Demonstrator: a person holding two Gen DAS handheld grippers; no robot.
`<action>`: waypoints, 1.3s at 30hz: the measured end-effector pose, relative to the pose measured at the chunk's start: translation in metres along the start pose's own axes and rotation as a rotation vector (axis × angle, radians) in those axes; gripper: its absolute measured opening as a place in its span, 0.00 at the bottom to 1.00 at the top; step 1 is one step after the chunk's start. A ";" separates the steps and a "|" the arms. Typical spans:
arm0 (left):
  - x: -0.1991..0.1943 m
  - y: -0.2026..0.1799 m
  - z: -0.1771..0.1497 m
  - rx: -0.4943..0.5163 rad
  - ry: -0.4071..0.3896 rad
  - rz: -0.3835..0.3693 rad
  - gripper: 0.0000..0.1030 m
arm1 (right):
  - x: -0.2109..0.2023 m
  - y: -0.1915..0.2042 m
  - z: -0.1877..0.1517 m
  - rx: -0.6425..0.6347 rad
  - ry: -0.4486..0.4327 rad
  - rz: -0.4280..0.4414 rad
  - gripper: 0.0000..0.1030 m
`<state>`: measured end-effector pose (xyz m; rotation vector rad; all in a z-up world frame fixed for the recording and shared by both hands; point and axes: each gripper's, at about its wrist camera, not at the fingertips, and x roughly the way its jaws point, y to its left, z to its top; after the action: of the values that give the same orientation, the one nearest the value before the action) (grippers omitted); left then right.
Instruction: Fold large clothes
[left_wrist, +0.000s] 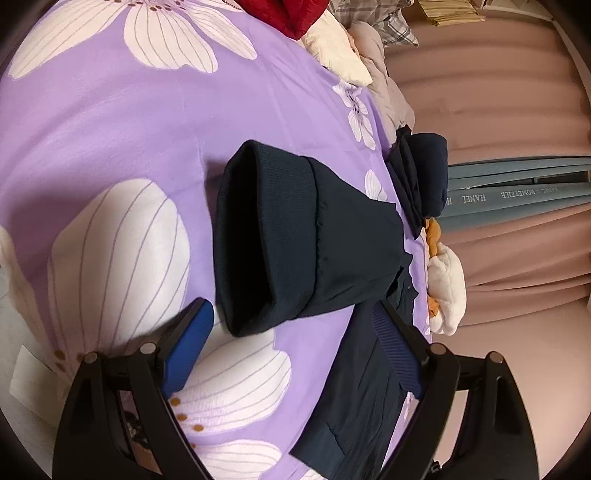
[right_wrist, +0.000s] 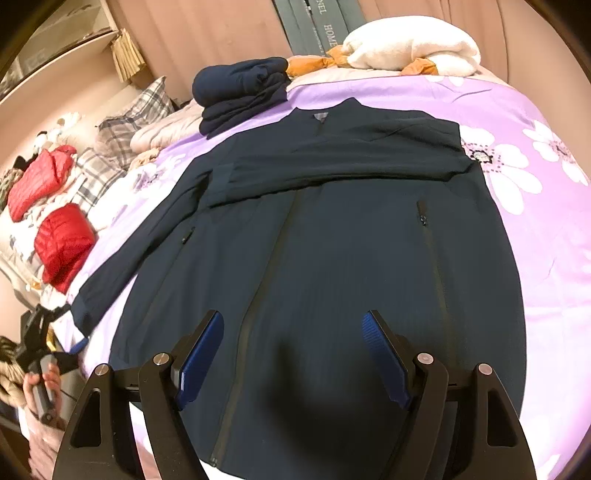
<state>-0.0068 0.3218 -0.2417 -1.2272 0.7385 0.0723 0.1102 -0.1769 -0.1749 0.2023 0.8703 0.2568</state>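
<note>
A: Quick pass — where was the jacket (right_wrist: 332, 240)?

B: Spread flat on the bed, on the purple floral bedspread (right_wrist: 535, 258), front up, zip running down the middle. One sleeve was folded across the chest; the other sleeve (right_wrist: 122, 258) lay out along the side toward the bed's edge.

A: Right gripper (right_wrist: 293, 360)?

B: Jaws stood wide apart over the lower front of the jacket, nothing between the pads (just cloth below them). Not gripping.

A: Left gripper (left_wrist: 295, 354)?

B: Also spread wide. The ribbed cuff (left_wrist: 266, 254) of the loose sleeve lay just ahead of the jaws, its mouth gaping, and dark jacket cloth ran under the right-hand finger. Pads weren't pressing on anything I could see.

A: Other stuff on the bed?

B: A folded navy garment (right_wrist: 240, 92) near the jacket's collar, at the far edge. A white plush with orange parts (right_wrist: 413, 48) beside that. Red puffer pieces (right_wrist: 62, 247) and a plaid pillow (right_wrist: 122, 122) off to the side — well apart from the jacket.

A: Person visible?

B: Only a hand (right_wrist: 42, 387) at the right view's lower left corner, holding the other gripper's handle.
</note>
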 end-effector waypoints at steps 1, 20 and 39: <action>0.002 0.000 0.002 -0.001 0.000 -0.004 0.85 | 0.001 0.000 0.001 0.001 0.001 -0.001 0.75; 0.027 -0.016 0.022 0.067 -0.028 -0.008 0.95 | 0.019 0.024 0.002 -0.042 0.059 -0.005 0.75; 0.036 -0.012 0.024 0.133 -0.007 0.108 0.20 | 0.039 0.085 0.003 -0.229 0.119 0.007 0.75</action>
<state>0.0370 0.3263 -0.2480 -1.0599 0.7908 0.1146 0.1248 -0.0841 -0.1772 -0.0238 0.9501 0.3750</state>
